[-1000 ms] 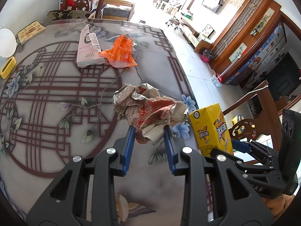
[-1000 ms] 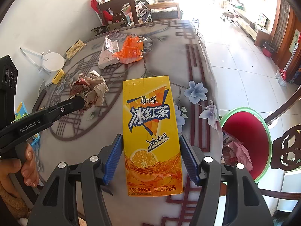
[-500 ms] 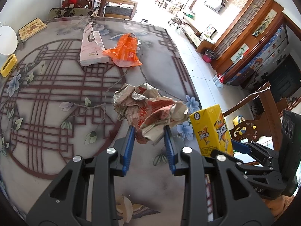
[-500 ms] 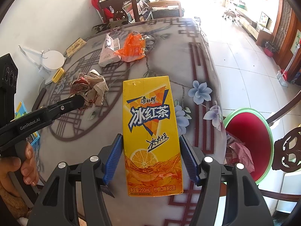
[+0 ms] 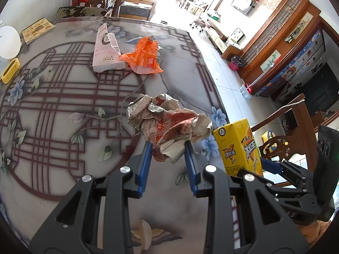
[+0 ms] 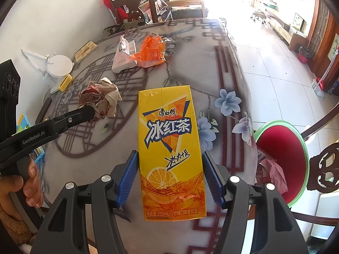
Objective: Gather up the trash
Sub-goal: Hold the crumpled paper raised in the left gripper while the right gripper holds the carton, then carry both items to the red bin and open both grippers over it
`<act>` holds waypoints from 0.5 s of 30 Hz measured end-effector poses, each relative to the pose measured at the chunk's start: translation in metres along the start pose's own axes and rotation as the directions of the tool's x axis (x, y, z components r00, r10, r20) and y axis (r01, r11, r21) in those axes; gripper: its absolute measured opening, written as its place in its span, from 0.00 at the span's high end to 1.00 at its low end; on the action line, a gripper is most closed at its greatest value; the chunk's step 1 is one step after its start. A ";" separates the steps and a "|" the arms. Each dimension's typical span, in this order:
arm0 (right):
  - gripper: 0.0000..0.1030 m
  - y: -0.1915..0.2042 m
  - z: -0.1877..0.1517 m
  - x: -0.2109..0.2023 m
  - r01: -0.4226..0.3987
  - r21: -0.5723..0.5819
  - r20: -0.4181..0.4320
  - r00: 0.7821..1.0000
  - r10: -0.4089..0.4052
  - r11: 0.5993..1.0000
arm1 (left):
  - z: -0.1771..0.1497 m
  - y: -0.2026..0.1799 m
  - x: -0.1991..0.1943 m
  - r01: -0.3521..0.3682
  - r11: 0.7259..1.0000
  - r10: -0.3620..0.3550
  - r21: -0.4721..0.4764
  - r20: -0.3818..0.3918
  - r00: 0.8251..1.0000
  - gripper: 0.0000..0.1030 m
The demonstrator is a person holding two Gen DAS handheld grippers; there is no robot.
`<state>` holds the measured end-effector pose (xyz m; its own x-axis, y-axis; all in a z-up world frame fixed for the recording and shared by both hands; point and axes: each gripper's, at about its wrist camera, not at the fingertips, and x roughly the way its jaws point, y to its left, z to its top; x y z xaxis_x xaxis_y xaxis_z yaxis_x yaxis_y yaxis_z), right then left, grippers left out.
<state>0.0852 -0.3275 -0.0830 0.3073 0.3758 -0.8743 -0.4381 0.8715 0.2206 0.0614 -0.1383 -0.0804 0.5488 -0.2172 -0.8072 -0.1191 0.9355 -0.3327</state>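
Observation:
My left gripper [image 5: 168, 148] is shut on a crumpled paper wrapper [image 5: 167, 124] and holds it above the patterned table [image 5: 53, 97]. The wrapper also shows in the right wrist view [image 6: 99, 99]. My right gripper [image 6: 170, 169] is shut on a yellow iced-tea carton [image 6: 170, 154], held upright near the table's right edge; the carton also shows in the left wrist view [image 5: 238, 146]. An orange plastic bag [image 5: 144, 56] and a pink-white flat package [image 5: 106, 50] lie at the far side of the table. A red bin with a green rim [image 6: 281, 158] stands on the floor to the right.
A yellow block [image 5: 10, 71], a white round stand [image 5: 8, 41] and a small booklet [image 5: 38, 31] lie at the table's far left. Wooden chairs [image 6: 135, 6] stand behind the table and at its right [image 6: 326, 169]. A tiled floor [image 6: 275, 74] lies to the right.
Both grippers keep their hold. The views have shifted slightly forward over the table; the red bin looms a bit larger in the right wrist view.

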 end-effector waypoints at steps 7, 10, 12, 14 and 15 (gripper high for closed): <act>0.43 -0.003 -0.001 -0.001 0.009 0.008 0.007 1.000 -0.009 1.000 | -0.002 0.003 -0.001 0.004 1.000 -0.004 0.000 0.006 1.000 0.71; 0.43 -0.009 -0.001 -0.006 0.015 0.018 0.014 1.000 -0.015 1.000 | -0.002 -0.002 -0.005 0.004 1.000 -0.004 0.006 0.016 1.000 0.71; 0.43 -0.014 -0.002 -0.009 0.017 0.028 0.021 1.000 -0.018 0.999 | -0.002 -0.006 -0.006 0.003 1.000 -0.004 0.017 0.021 1.000 0.71; 0.43 -0.021 -0.004 -0.012 0.018 0.044 0.027 0.999 -0.019 0.999 | 0.000 -0.012 -0.006 0.003 1.000 -0.003 0.025 0.021 1.000 0.71; 0.43 -0.025 -0.004 -0.014 0.019 0.053 0.028 0.999 -0.020 0.998 | 0.000 -0.015 -0.006 0.003 1.000 -0.003 0.030 0.020 1.000 0.71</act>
<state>0.0883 -0.3553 -0.0783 0.3398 0.3668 -0.8660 -0.3870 0.8938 0.2266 0.0601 -0.1514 -0.0709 0.5655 -0.2146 -0.7964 -0.0928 0.9429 -0.3200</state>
